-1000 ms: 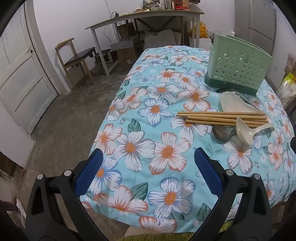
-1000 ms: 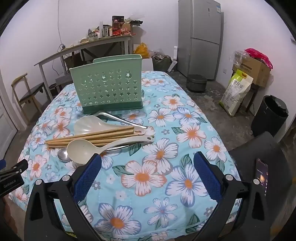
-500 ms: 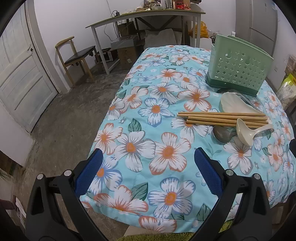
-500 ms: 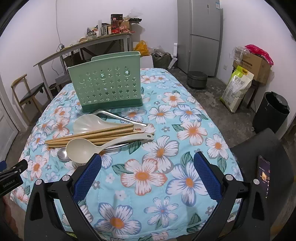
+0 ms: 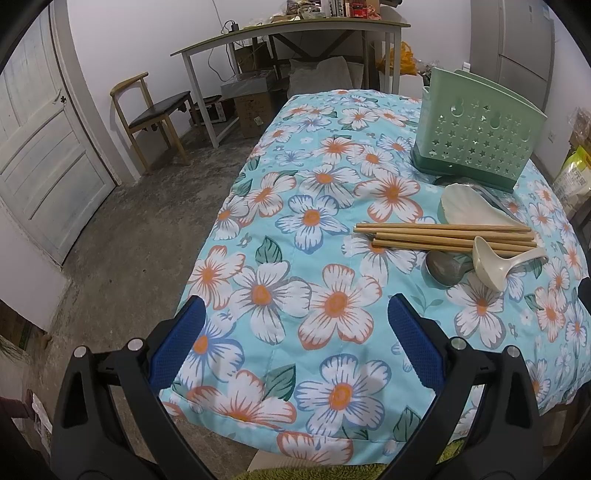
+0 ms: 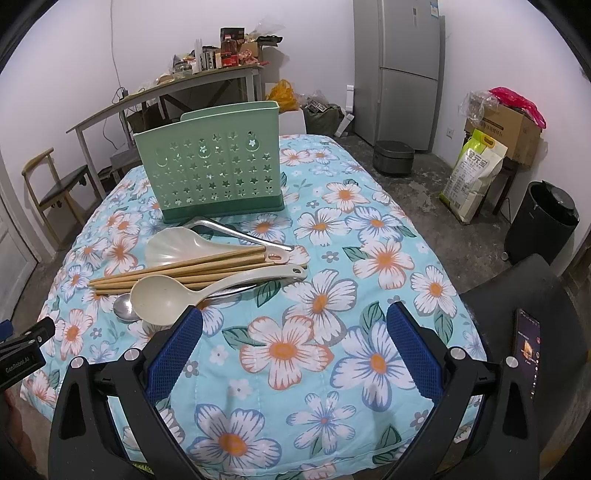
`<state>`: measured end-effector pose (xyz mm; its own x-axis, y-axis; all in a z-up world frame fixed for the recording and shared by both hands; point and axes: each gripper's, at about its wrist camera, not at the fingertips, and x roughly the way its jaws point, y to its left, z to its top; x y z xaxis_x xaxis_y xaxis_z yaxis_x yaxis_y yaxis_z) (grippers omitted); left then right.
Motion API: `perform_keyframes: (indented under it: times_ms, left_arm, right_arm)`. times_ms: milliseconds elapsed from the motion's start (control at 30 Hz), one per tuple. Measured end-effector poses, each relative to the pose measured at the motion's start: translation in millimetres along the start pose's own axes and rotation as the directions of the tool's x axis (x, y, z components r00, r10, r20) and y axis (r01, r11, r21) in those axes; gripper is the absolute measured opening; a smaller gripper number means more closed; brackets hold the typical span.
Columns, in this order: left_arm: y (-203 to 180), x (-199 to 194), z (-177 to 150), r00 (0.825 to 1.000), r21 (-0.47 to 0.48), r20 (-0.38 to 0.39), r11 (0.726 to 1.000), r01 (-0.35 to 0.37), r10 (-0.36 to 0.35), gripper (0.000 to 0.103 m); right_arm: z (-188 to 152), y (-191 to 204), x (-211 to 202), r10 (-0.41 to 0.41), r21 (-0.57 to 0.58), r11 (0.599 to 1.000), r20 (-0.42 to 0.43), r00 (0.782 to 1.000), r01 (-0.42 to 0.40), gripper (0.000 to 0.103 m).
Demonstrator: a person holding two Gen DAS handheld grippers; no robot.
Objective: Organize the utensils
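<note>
A green perforated utensil holder [image 6: 208, 173] stands upright on the floral table [image 6: 369, 258]; it also shows in the left wrist view [image 5: 476, 136]. In front of it lie wooden chopsticks [image 6: 177, 271], a cream ladle [image 6: 166, 297], a cream rice paddle [image 6: 173, 245], a metal spoon [image 6: 123, 308] and metal tongs [image 6: 240, 232]. The chopsticks [image 5: 443, 236], ladle [image 5: 495, 264] and spoon [image 5: 445, 267] show at the right of the left wrist view. My left gripper [image 5: 293, 339] is open and empty over the table's near left edge. My right gripper [image 6: 293, 341] is open and empty, just short of the ladle.
A phone [image 6: 528, 349] lies on a dark seat at the right. A fridge [image 6: 399, 70], rice sack [image 6: 472, 173] and black bin [image 6: 543, 221] stand beyond the table. A wooden chair [image 5: 155, 110], cluttered desk [image 5: 288, 33] and door [image 5: 40, 147] are at the left.
Both grippers have stayed open. The views have shifted only slightly; no utensil has moved.
</note>
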<state>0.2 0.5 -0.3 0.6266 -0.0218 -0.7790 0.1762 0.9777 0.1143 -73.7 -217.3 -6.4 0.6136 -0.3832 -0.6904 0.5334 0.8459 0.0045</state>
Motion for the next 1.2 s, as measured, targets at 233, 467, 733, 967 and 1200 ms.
perform_keyframes:
  times_ms: [233,467,733,967,1200]
  left_arm:
    - [-0.3,0.5,-2.3,1.0,0.002,0.0,1.0,-0.002,0.002,0.096]
    - [-0.2,1.4,-1.0,1.0,-0.001,-0.004,1.0,0.001,-0.001,0.096]
    - [2.7,5.5,3.7,1.0,-0.002,0.021,1.0,-0.011,0.011,0.096]
    - [10.5,7.7,8.8,0.999,-0.026,0.049,0.999,0.022,-0.02,0.096]
    - [8.2,15.8,14.8,0.997,-0.037,0.022,0.997,0.073,-0.072,0.096]
  right_arm:
    - [-0.1,-0.7,0.1,0.001,0.0,1.0,-0.001,1.0,-0.001,0.097]
    - [-0.3,-1.0,0.9,0.004,-0.001,1.0,-0.005,1.0,-0.004,0.097]
    - [0.0,-0.1,1.2,0.009,-0.001,1.0,0.003,1.0,-0.009,0.097]
    - [0.0,0.1,2.4,0.011,0.0,1.0,0.003,1.0,-0.011,0.097]
    - [-0.8,0.3,6.9,0.014,-0.007,1.0,0.006,1.0,-0.014,0.097]
